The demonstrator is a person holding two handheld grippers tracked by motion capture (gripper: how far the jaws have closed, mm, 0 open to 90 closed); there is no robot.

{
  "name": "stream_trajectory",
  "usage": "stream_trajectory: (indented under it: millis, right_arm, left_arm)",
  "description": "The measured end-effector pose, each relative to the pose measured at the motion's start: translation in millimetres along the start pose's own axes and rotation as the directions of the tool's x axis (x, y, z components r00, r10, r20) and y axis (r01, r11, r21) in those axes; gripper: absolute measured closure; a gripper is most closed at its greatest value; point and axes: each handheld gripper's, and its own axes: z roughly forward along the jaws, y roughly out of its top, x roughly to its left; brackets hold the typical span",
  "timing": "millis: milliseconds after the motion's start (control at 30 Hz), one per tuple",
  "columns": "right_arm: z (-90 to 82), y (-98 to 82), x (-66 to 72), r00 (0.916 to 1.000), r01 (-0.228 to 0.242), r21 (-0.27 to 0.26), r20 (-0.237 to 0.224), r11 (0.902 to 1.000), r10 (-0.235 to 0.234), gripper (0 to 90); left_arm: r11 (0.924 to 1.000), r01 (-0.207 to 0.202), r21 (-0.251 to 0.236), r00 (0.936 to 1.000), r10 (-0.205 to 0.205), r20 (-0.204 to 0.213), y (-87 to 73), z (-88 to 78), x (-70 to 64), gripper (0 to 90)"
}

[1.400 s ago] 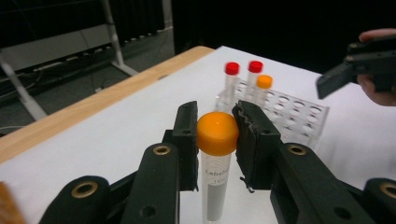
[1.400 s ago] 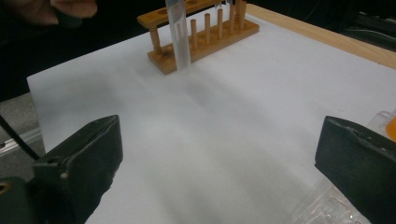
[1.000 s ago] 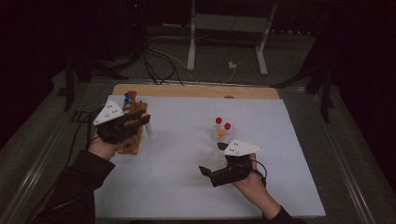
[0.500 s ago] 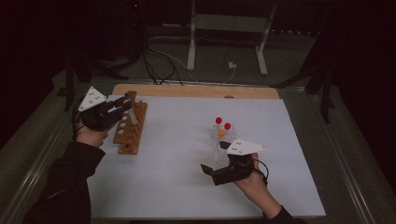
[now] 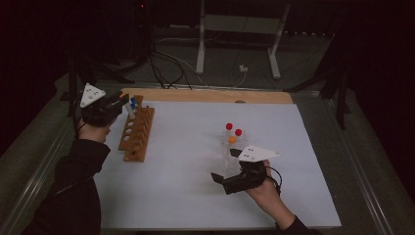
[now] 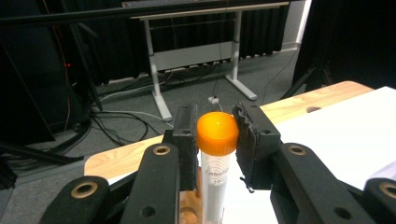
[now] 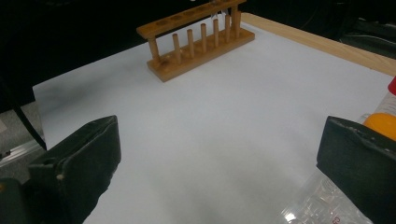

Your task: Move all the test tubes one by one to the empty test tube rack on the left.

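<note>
Since a second ago, the left hand-held gripper (image 5: pixel 120 99) has drawn away to the left from over the wooden rack (image 5: pixel 137 127), and now sits at the rack's far left end; the right hand-held gripper (image 5: pixel 221 179) has kept its place near the middle of the counter (image 5: pixel 186 161). In the left gripper view, the left hand-held gripper (image 6: pixel 217 140) is clamped on an orange-capped tube (image 6: pixel 216 158), its pads pressing the tube just below the cap. The tube stands upright, long axis vertical, with the rack's edge showing directly beneath it. That is the relation the coming move seems to turn on: the tube hangs above the far end of the rack, so a straight descent into a hole looks likely. The rack's long axis runs near to far along the counter's left side. The right hand-held gripper (image 7: pixel 219 154) has its jaws spread wide with nothing between them; the loose tubes with red and orange caps (image 5: pixel 232 134) lie just beyond it, to its far side, making the right hand the nearer one for those.
</note>
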Motion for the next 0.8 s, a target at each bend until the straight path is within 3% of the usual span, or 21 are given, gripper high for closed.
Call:
stream_trajectory:
  millis: [300,467,800]
  right_arm:
    - [0.1,-1.2,-1.2,1.0000,-0.001,0.003,-0.002,1.0000,0.001,0.0]
    - [0.3,-1.8,-1.6,1.0000,-0.001,0.005,-0.004,1.0000,0.001,0.0]
    - [0.2,-2.2,-2.2,0.9999,-0.007,0.007,-0.008,1.0000,0.007,0.0]
  left_arm:
    - [0.9997,0.016,0.016,0.9977,-0.015,-0.066,-19.7,20.7,4.5,71.9]
    - [0.9977,0.040,0.054,0.9967,-0.036,-0.072,-33.2,29.5,6.5,71.9]
    - [0.9899,0.035,0.137,0.9962,-0.024,-0.084,-53.1,44.7,2.4,71.8]
